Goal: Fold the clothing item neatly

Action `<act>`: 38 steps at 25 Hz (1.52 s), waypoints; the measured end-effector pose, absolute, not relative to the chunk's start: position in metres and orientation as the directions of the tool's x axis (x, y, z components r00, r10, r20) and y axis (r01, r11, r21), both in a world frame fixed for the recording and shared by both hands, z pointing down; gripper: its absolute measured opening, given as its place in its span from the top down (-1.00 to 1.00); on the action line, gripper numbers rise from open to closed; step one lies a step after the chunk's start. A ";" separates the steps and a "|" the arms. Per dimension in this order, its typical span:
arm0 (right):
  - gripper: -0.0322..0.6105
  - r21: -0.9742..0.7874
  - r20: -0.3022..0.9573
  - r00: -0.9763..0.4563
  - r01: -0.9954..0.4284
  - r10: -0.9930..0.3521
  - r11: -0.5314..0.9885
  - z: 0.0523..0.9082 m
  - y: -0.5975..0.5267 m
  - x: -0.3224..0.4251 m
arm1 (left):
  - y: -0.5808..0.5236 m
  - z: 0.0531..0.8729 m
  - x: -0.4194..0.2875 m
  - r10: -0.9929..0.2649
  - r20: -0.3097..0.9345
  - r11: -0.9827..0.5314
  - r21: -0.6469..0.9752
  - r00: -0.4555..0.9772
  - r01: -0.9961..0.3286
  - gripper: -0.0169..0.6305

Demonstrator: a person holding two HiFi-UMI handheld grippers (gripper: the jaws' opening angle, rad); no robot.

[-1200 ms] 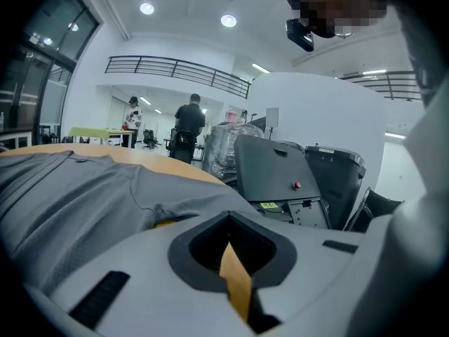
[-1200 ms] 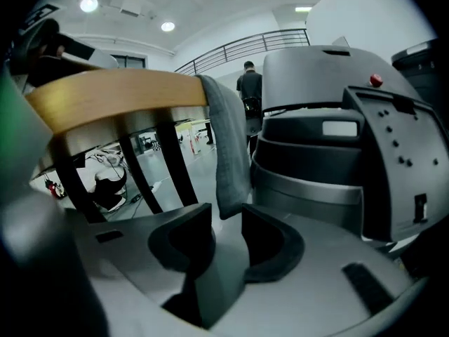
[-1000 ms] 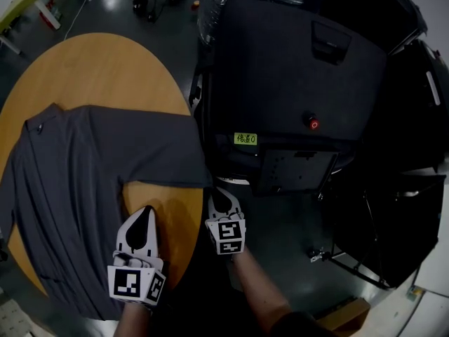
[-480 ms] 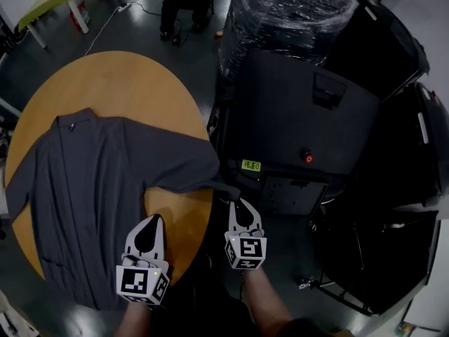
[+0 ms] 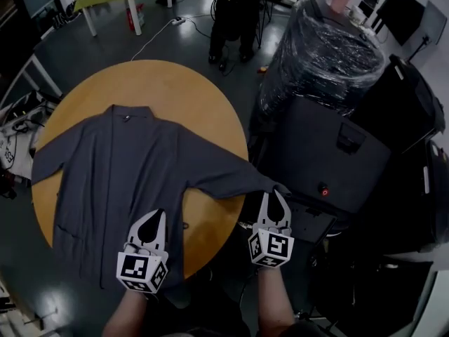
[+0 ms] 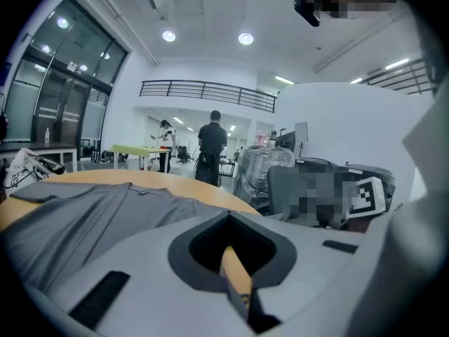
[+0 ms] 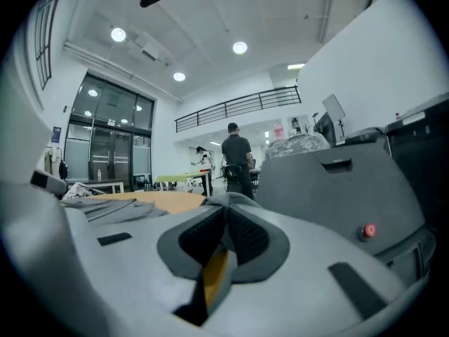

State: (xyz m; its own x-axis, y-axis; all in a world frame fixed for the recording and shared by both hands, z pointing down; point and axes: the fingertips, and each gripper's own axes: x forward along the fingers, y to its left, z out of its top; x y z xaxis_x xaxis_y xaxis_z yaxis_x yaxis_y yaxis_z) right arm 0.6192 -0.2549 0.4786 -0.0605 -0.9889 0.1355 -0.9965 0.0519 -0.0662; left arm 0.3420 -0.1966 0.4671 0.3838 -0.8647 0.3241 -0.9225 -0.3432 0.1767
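The grey garment [image 5: 119, 167] was spread flat on the round tabletop [image 5: 161, 83], one sleeve [image 5: 224, 181] stretched past the rim and pinched at its end by the right hand-held gripper [image 5: 274, 196], held nearly level on an outstretched forearm, while the left hand-held gripper [image 5: 156, 216], jaws pressed together, was poised over the garment's near edge.

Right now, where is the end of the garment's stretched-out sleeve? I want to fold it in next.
In the head view the sleeve end lies past the right edge of the round table, pinched in the right gripper, beside the black cabinet.
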 end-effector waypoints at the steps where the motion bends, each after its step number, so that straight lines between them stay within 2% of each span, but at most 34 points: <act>1: 0.86 -0.062 0.123 -0.065 -0.996 -0.990 0.058 0.470 -0.256 0.612 | -0.195 0.462 0.335 -0.869 0.316 -0.342 0.175 0.381 -0.923 0.92; 9: 0.86 -0.008 0.058 -0.089 -0.996 -0.994 0.089 0.420 -0.263 0.525 | -0.186 0.443 0.261 -0.870 0.257 -0.375 0.212 0.422 -0.903 0.92; 17: 0.86 0.047 0.024 -0.133 -0.990 -0.991 0.134 0.391 -0.277 0.393 | -0.189 0.437 0.133 -0.883 0.220 -0.374 0.204 0.415 -0.905 0.92; 21: 0.86 0.072 0.068 -0.157 -0.984 -0.985 0.162 0.403 -0.284 0.329 | -0.188 0.435 0.074 -0.883 0.217 -0.382 0.186 0.417 -0.905 0.92; 24: 0.86 0.170 0.146 -0.141 -0.971 -0.979 0.165 0.431 -0.290 0.294 | -0.187 0.441 0.039 -0.875 0.234 -0.386 0.190 0.423 -0.903 0.92; 29: 0.86 0.200 0.213 -0.132 -0.964 -0.968 0.175 0.452 -0.285 0.263 | -0.184 0.450 0.006 -0.867 0.264 -0.387 0.178 0.423 -0.905 0.92; 38: 0.86 0.151 0.173 -0.189 -0.965 -0.967 0.216 0.434 -0.294 0.261 | -0.184 0.442 -0.010 -0.911 0.258 -0.281 0.181 0.321 -0.943 0.92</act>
